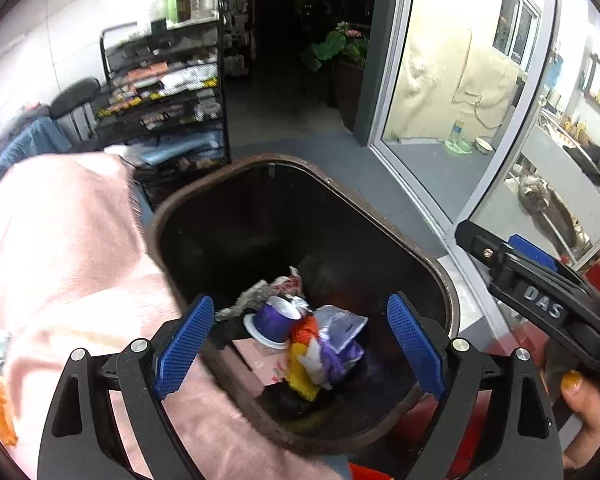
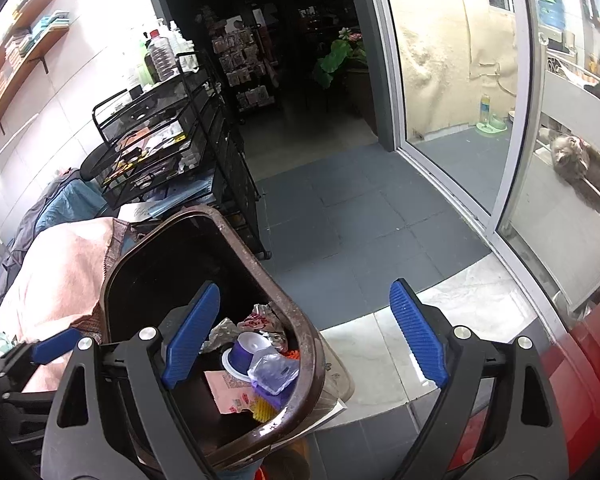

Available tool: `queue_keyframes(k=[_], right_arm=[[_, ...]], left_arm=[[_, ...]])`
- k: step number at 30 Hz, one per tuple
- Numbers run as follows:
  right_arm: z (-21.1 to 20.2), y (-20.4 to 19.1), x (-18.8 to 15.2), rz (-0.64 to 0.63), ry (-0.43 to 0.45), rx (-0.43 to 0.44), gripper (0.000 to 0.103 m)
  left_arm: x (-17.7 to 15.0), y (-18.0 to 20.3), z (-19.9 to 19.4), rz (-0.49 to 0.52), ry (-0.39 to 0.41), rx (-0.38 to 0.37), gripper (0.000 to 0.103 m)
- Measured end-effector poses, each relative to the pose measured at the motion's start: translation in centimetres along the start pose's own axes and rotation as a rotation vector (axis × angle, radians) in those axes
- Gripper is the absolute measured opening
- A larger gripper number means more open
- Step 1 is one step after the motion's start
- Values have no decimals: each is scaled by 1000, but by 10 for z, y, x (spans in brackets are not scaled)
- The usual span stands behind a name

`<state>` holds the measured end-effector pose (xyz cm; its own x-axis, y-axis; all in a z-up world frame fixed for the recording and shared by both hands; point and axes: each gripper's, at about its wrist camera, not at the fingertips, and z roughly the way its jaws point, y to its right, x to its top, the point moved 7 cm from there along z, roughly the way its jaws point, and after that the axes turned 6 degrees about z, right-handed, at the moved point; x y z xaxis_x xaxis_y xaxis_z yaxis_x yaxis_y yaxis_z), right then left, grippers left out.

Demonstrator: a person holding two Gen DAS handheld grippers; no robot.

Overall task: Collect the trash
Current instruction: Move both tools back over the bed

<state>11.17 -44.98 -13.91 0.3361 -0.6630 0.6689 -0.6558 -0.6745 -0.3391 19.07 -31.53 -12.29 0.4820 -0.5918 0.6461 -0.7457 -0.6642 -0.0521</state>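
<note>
One brown trash bin (image 1: 440, 276) sat on the floor, mouth up, its long axis running away from the left wrist camera toward the dark doorway; rim rounded-rectangular. It stood just beside a pink cloth-covered surface (image 1: 60, 264) on its left and a black wire rack (image 1: 168, 92) behind that. One glass sliding door (image 1: 460, 120) stood to the right, and one cat (image 2: 572, 156) lay behind the glass.

Trash inside the bin, all at the near end on the bottom: one purple cup (image 1: 274, 318) on its side, open mouth pointing toward the far end; one clear plastic packet (image 1: 340, 330) touching it on the right; one yellow-orange item (image 1: 302, 364) with its long axis roughly toward the camera; one pink paper sheet (image 1: 260, 360) flat underneath; crumpled foil wrappers (image 1: 260, 292) behind the cup, count unclear.

Left gripper (image 1: 300, 344) hung over the bin's near rim, angled steeply down into it, jaws spread wide, nothing between the pads. Right gripper (image 2: 304, 336) pointed down past the bin's right rim, jaws also spread and empty. One hand (image 1: 588, 412) with a yellow-painted nail held its handle.
</note>
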Motion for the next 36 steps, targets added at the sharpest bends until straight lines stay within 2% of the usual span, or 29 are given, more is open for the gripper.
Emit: queue_keyframes(k=[10, 15, 30, 34, 36], right_arm=[[-2, -34, -15, -79, -20, 73, 87], [-6, -57, -27, -112, -35, 127, 87], [-25, -154, -74, -290, -113, 320, 87], [-31, -181, -85, -337, -136, 373, 87], [-33, -192, -89, -357, -143, 393, 87]], left_arm=[[-16, -27, -63, 25, 111, 119, 91], [-31, -54, -82, -9, 122, 179, 91], [-99, -169, -133, -271, 103, 325, 91], [-116, -206, -144, -370, 95, 331, 91], [-125, -226, -149, -424, 96, 332, 87]])
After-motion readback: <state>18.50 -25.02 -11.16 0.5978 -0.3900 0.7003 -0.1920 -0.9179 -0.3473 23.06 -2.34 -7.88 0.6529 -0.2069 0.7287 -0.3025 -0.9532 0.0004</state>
